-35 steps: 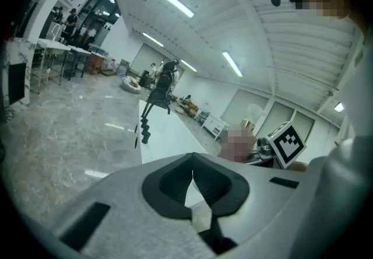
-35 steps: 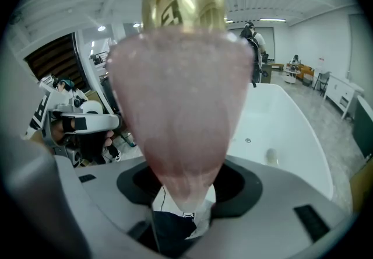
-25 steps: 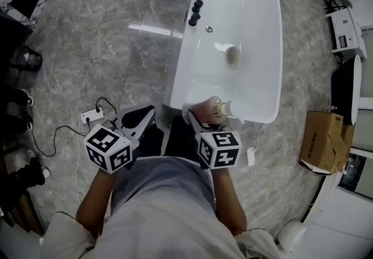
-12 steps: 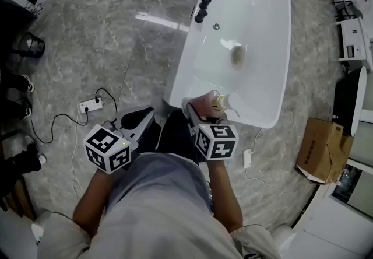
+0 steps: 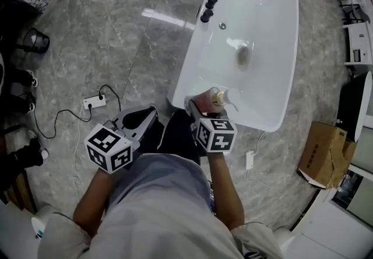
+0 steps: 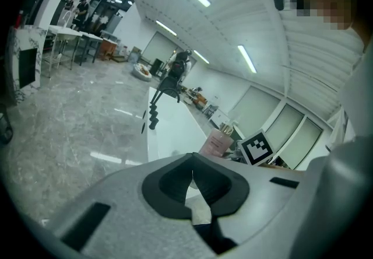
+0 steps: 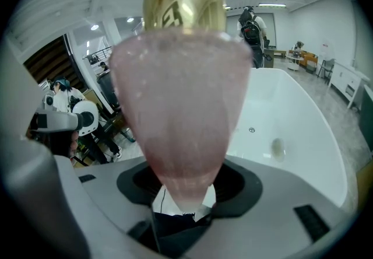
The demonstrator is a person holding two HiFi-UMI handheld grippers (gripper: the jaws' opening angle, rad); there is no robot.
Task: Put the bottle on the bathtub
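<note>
Pink bottle (image 5: 208,102) clenched in right gripper (image 5: 201,112) over near rim of bathtub (image 5: 185,77); left gripper (image 6: 192,177) empty, jaws together, short of that rim.

Grey marble floor (image 5: 105,36) carried it all: the white bathtub (image 5: 289,77) stood on it, a white power strip (image 5: 93,101) lay well to its left with a dark cable (image 5: 58,115) trailing, and an open cardboard box (image 5: 323,153) sat off right.
</note>
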